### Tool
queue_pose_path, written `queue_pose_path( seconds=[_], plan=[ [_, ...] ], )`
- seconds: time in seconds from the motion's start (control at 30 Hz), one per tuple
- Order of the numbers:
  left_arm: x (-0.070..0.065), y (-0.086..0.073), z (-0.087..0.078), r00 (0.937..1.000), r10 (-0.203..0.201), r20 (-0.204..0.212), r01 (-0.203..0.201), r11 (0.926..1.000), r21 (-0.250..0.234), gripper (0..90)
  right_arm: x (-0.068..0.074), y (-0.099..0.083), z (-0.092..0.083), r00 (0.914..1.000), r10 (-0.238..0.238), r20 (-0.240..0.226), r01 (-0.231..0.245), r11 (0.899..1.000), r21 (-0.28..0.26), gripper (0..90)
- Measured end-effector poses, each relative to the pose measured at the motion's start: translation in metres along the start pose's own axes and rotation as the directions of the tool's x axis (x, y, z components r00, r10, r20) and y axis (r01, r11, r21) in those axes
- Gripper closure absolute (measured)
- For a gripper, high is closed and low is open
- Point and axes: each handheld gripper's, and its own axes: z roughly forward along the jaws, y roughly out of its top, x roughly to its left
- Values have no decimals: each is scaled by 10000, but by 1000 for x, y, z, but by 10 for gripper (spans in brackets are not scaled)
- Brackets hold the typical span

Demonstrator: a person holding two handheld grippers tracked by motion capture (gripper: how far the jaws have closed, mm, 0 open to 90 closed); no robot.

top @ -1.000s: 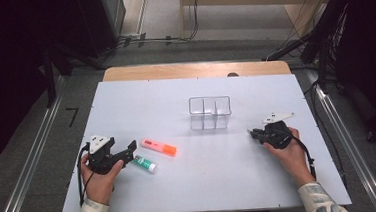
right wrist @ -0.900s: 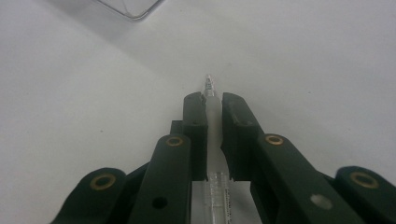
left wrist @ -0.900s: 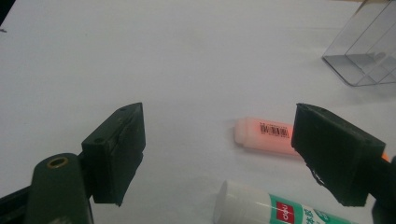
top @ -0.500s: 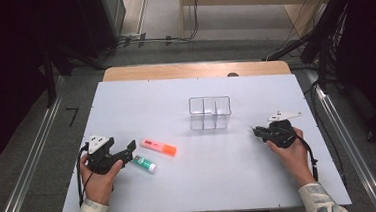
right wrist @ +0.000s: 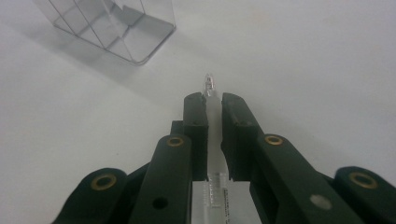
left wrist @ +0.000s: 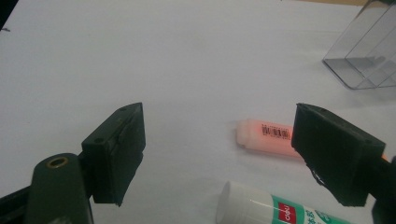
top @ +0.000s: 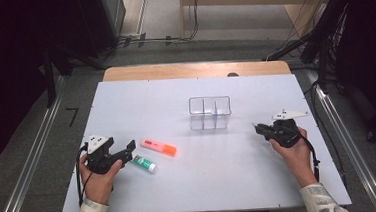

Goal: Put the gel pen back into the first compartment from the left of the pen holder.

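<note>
The right gripper (right wrist: 214, 105) clamped a clear pen (right wrist: 213, 135) lengthwise, its tip poking just past the jaws toward the organizer (right wrist: 112, 28) nearby. The left gripper (left wrist: 219, 154) stood wide over the table (top: 175, 92), a glue stick (left wrist: 275, 210) and highlighter (left wrist: 266, 136) just ahead.

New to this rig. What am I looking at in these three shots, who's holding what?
No robot: a person holds a two-jaw tool in each hand at a white table. The high view looks down from above; the other two cameras ride on the tools and look along their black jaws. The left tool is open, with nothing between its jaws; just ahead lie an orange highlighter and a white glue stick. The right tool is shut on a clear pen, pointing roughly toward a clear divided organizer.
</note>
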Motion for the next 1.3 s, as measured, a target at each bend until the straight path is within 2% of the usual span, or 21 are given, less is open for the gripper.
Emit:
queue_pose_path(
  seconds=[0.37,0.7,1.3],
  plan=[
    [1,0,0,10000,-3,-17,3,10000,13,180,5,10,-8,9998,78,-176,-87,9987,-493,790],
    [2,0,-1,10000,-6,-22,6,10000,47,180,12,23,-8,9993,52,-374,-85,9960,-892,790],
    [3,0,-1,9999,-102,-47,102,9999,13,180,26,55,-12,9967,-111,-799,-29,9850,-1727,790]
  ],
)
